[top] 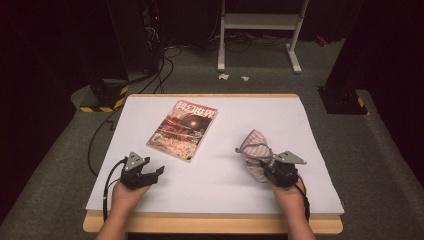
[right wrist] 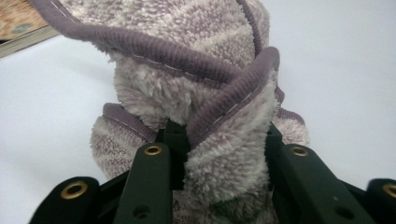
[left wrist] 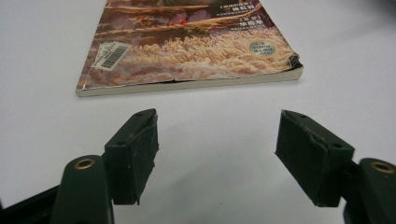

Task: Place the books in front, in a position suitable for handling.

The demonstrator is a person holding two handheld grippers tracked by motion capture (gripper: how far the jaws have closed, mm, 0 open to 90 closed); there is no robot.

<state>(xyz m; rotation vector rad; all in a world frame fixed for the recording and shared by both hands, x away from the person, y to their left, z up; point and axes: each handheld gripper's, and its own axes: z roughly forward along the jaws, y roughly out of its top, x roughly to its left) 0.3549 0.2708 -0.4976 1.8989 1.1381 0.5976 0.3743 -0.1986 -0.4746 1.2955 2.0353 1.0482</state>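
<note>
A fluffy grey-and-white cloth point(top: 254, 146) with purple piping is bunched up right of the table's middle. My right gripper point(top: 267, 167) is shut on it, and in the right gripper view the cloth point(right wrist: 187, 42) bulges up between the jaws of that gripper point(right wrist: 224, 140). A magazine point(top: 182, 130) with a reddish cover lies flat at the centre left. My left gripper point(top: 152, 172) rests near the front left, open and empty. In the left gripper view that gripper point(left wrist: 217, 149) points at the magazine point(left wrist: 187, 51), a short way off its near edge.
The white table top point(top: 225, 195) has a wooden front edge point(top: 210, 224). Beyond the table, on the grey floor, stand a white metal frame point(top: 260, 22), black cables point(top: 160, 70) and a base with yellow-black stripes point(top: 102, 102).
</note>
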